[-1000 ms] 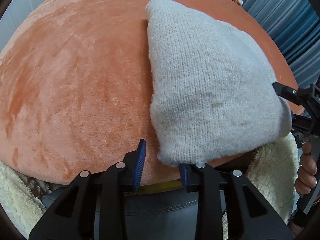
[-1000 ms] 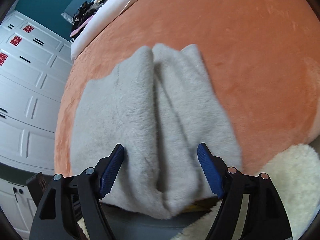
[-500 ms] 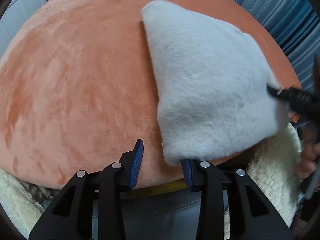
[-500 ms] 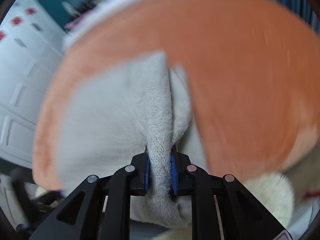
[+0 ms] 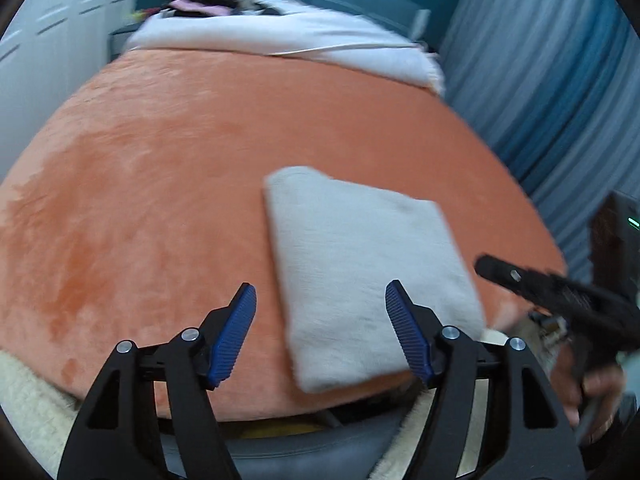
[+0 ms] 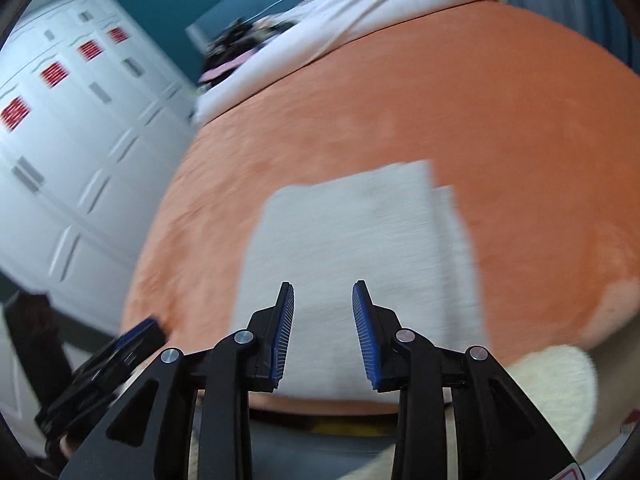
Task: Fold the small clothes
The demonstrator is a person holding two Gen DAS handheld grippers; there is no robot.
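A small folded cream knit garment (image 5: pixel 368 264) lies flat on the orange bed cover (image 5: pixel 160 184), near its front edge. It also shows in the right wrist view (image 6: pixel 360 248) as a neat rectangle. My left gripper (image 5: pixel 320 328) is open and empty, held above and in front of the garment's near left part. My right gripper (image 6: pixel 323 332) is open and empty, raised above the garment's near edge. The right gripper's black body also shows at the right of the left wrist view (image 5: pixel 560 296). Both views are motion blurred.
A white blanket (image 5: pixel 280 36) covers the far end of the bed, with dark items behind it. White wardrobe doors (image 6: pixel 60 140) stand on the left and blue curtains (image 5: pixel 540 80) on the right. A cream fleece throw (image 6: pixel 552 384) lies at the bed's front edge.
My right gripper, shut on the garment's edge half a second ago, has let go and opened. Both grippers have pulled back and up. My left gripper has opened wider. The garment lies folded flat.
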